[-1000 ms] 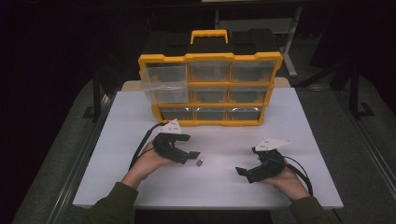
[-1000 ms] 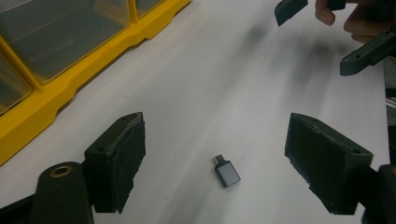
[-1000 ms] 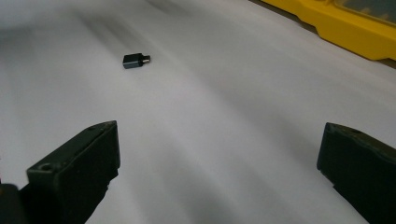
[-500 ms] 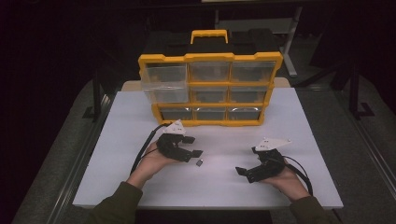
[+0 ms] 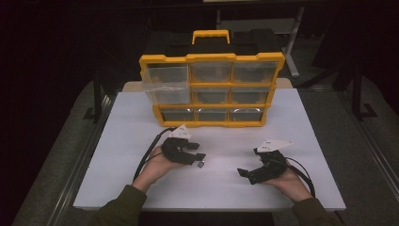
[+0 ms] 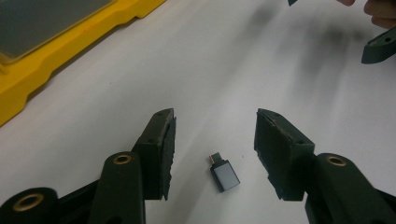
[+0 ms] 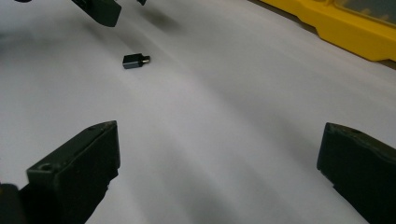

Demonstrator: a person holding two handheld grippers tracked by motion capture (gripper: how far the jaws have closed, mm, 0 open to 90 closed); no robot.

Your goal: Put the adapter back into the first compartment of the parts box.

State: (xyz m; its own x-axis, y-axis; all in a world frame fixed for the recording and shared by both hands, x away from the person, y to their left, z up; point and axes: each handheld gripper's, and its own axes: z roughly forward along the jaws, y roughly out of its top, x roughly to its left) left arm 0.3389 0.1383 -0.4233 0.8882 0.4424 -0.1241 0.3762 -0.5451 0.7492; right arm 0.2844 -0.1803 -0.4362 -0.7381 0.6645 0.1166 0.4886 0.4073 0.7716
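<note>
At the near edge of a matte white table [image 5: 141, 188], a person's two hands each hold a black two-jaw gripper with a trailing cable. The left gripper [image 6: 215, 149] has just been closing its jaws around a small adapter [image 6: 224, 173], a grey, smooth-sided metal block with a short plug at one end. The adapter lies flat on the table between the ridged, rubbery pads, touching neither; a gap shows on both sides, so the jaws stand open. From above, the adapter [image 5: 201, 164] sits just at the tips of that gripper, left of the table's middle. The right gripper [image 7: 219, 163] rests well apart to the right, jaws spread wide with bare tabletop between them; its camera looks across at the adapter [image 7: 135, 60] lying under the left gripper's dark jaw tips. Nothing lies between the two grippers. Farther back stands a yellow plastic organizer [image 5: 211, 89] with a handle on top and three rows of clear, boxy drawers; the upper-left drawer [image 5: 165, 79] juts out beyond the frame. Dark floor and metal table legs lie behind.
</note>
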